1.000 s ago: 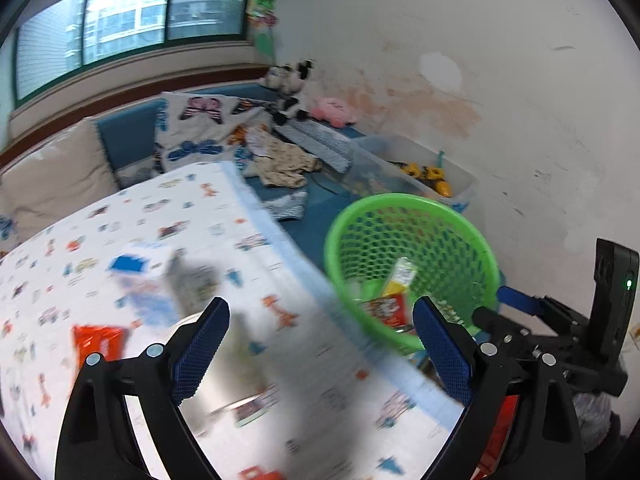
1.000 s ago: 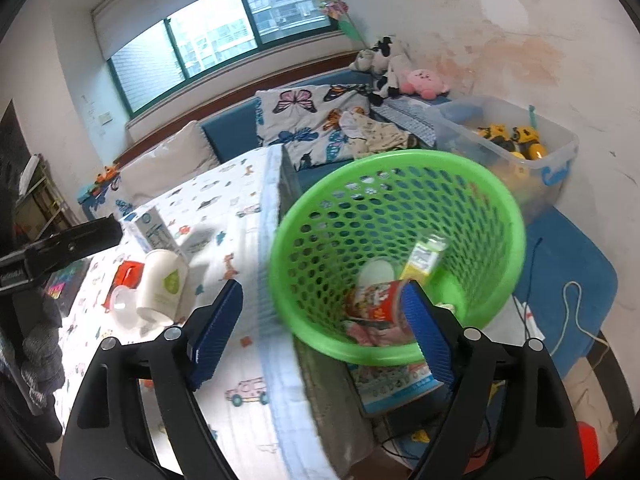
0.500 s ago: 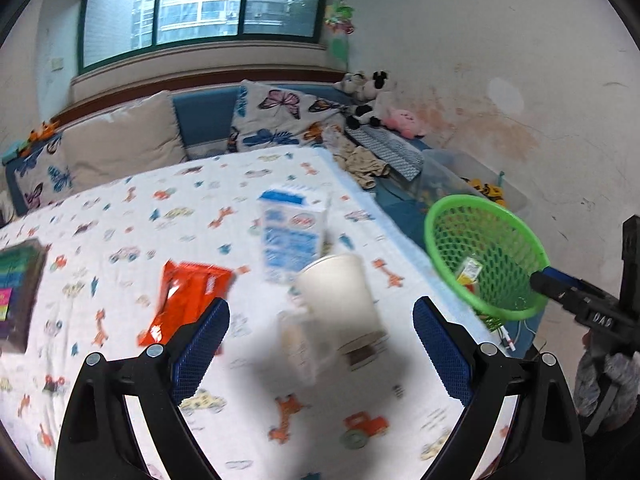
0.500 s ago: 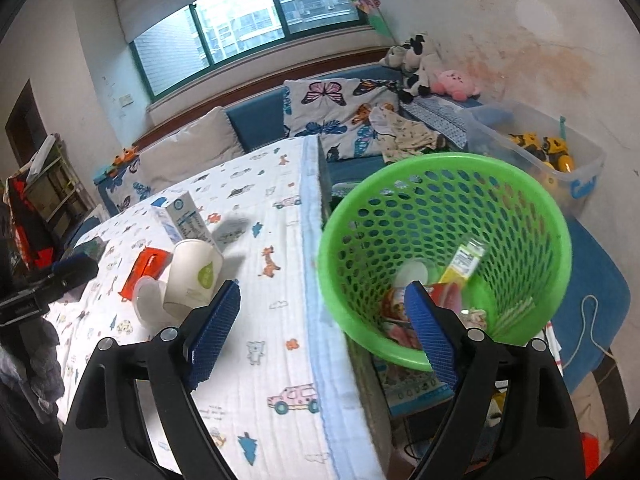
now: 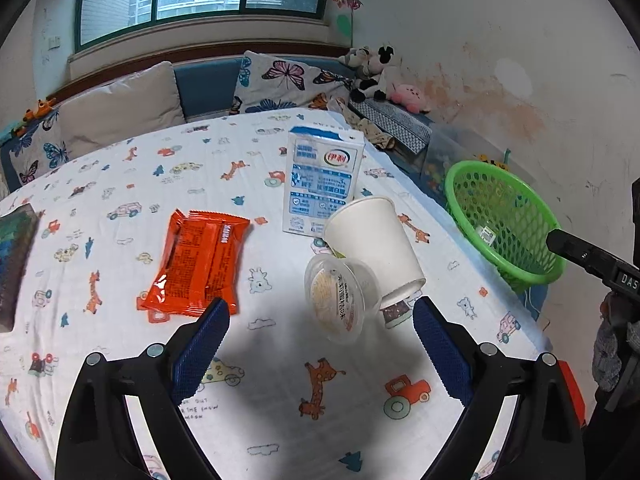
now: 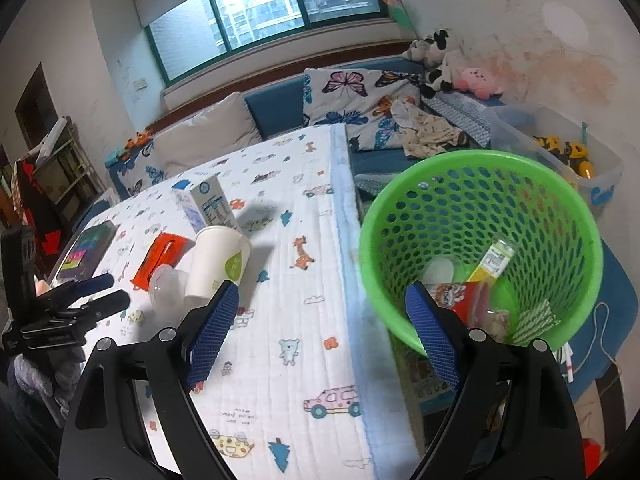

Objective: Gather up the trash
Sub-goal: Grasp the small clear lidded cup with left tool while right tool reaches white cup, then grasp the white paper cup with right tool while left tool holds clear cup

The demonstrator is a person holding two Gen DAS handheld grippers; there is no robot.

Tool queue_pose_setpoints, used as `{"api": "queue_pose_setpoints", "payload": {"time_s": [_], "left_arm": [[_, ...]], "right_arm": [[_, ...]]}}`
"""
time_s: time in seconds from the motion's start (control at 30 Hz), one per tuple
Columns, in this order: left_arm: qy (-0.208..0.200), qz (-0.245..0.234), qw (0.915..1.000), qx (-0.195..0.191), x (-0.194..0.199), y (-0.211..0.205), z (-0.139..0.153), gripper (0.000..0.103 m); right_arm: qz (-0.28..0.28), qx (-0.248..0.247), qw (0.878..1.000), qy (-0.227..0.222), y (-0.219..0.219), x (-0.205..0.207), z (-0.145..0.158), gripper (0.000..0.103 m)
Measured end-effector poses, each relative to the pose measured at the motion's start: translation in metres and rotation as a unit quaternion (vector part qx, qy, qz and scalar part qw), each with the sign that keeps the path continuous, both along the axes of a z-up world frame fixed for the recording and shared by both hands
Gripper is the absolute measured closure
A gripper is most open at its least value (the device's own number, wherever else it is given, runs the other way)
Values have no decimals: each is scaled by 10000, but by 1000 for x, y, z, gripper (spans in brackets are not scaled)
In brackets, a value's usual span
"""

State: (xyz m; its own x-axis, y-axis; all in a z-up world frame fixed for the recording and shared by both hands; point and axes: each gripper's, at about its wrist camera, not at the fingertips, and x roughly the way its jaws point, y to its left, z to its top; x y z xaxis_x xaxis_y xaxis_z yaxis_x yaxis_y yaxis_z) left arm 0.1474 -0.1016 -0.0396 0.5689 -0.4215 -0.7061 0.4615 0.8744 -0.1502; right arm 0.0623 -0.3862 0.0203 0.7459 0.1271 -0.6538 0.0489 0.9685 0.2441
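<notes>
Left claw [image 5: 320, 344] gapes empty; the clear pudding cup [image 5: 340, 300], mid-frame on the surface [image 5: 280, 420], lies against the paper cup [image 5: 376, 244]. Straddle only the pudding cup. Right claw [image 6: 320, 332] also spread, empty.

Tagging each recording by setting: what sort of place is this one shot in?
Most likely a child's room or playroom at home: a bench seat with butterfly cushions under the window, plush toys in the corner, and a clear bin of toy trucks beside the cartoon-print table cover.
</notes>
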Motion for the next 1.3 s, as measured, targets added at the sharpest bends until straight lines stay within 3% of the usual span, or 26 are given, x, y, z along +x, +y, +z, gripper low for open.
{"api": "queue_pose_setpoints", "payload": {"time_s": [0.13,0.27,0.5,0.7,0.77,0.83,1.3], "left_arm": [[79,-84,9999,100,7,-9,-8,13],[144,-159,9997,103,14,-12,-16,28],[339,-302,9990,-46,23,-14,-26,41],[303,-470,9982,-223,19,-17,-28,59],[298,-577,9974,-306,17,-18,-27,75],[283,-682,9966,-365,14,-21,-27,81],[62,-418,9983,-403,6,12,-5,85]], "right_arm": [[126,-23,9999,18,10,4,-1,18],[205,-33,9998,74,18,9,-3,18],[316,-47,9993,182,28,17,-9,18],[435,-71,9987,252,38,22,-13,18],[477,-88,9985,269,42,24,-14,18],[520,-85,9982,293,46,26,-15,18],[988,247,9936,479,78,58,-22,18]]}}
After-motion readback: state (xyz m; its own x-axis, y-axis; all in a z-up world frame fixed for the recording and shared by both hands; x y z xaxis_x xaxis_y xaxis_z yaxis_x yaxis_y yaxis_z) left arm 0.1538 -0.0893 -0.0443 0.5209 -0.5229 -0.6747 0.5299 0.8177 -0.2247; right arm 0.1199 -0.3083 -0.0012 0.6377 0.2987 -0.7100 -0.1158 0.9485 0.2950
